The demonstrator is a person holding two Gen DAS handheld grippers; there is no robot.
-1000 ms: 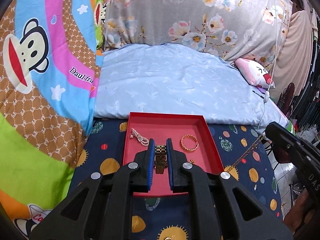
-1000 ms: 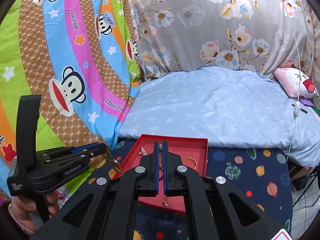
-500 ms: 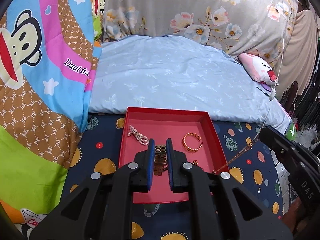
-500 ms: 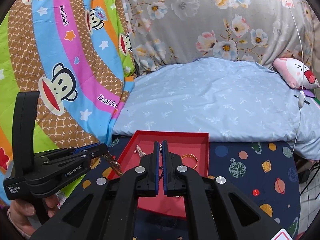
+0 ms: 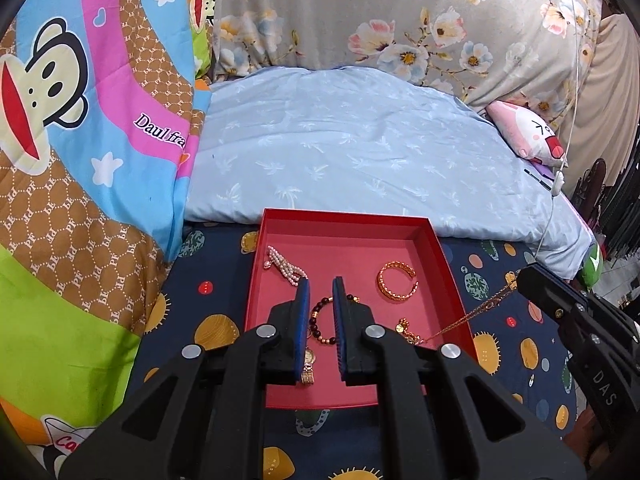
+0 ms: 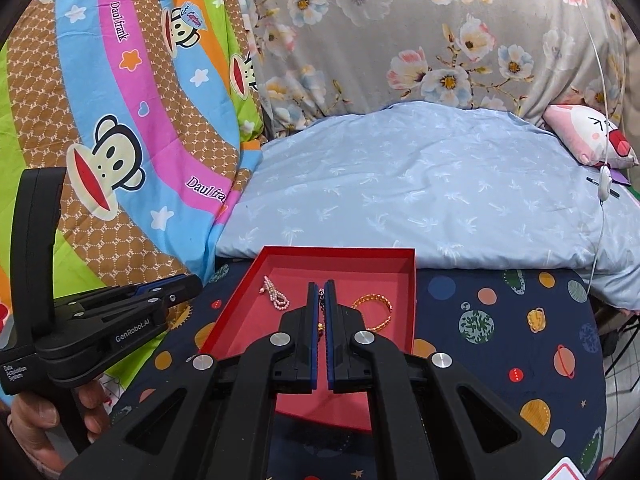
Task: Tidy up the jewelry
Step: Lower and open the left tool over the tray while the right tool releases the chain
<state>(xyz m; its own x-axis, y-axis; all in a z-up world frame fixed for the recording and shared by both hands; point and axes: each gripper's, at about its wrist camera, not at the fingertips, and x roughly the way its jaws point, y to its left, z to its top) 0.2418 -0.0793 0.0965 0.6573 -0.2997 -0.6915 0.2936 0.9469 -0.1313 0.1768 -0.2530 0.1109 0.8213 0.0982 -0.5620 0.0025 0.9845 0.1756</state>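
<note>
A red tray (image 5: 344, 214) lies on a navy planet-print sheet (image 5: 216, 280). In it are a pearl piece (image 5: 284, 266), a gold bangle (image 5: 396, 282), a dark bead bracelet (image 5: 320, 318) and a gold watch (image 5: 308, 362). My left gripper (image 5: 321, 284) hovers over the tray, jaws slightly apart with nothing pressed; the watch lies below, by the left pad. My right gripper (image 6: 321, 284) is shut on a thin gold necklace (image 5: 472, 312), which slopes down to its pendant (image 5: 404, 326) resting in the tray. From the right wrist view, the left gripper (image 6: 188, 284) has nothing hanging from it.
A folded light blue quilt (image 5: 360, 152) lies right behind the tray. A monkey-print blanket (image 5: 80, 160) rises at the left and a floral pillow (image 5: 400, 20) at the back. A pink plush (image 5: 528, 132) and a white cord switch (image 6: 604, 184) sit at the right. A hand (image 6: 36, 420) holds the left gripper.
The gold watch that sat between the left pads now lies in the tray. The necklace's pendant end has come down into the tray. Both grippers have sunk a little.
</note>
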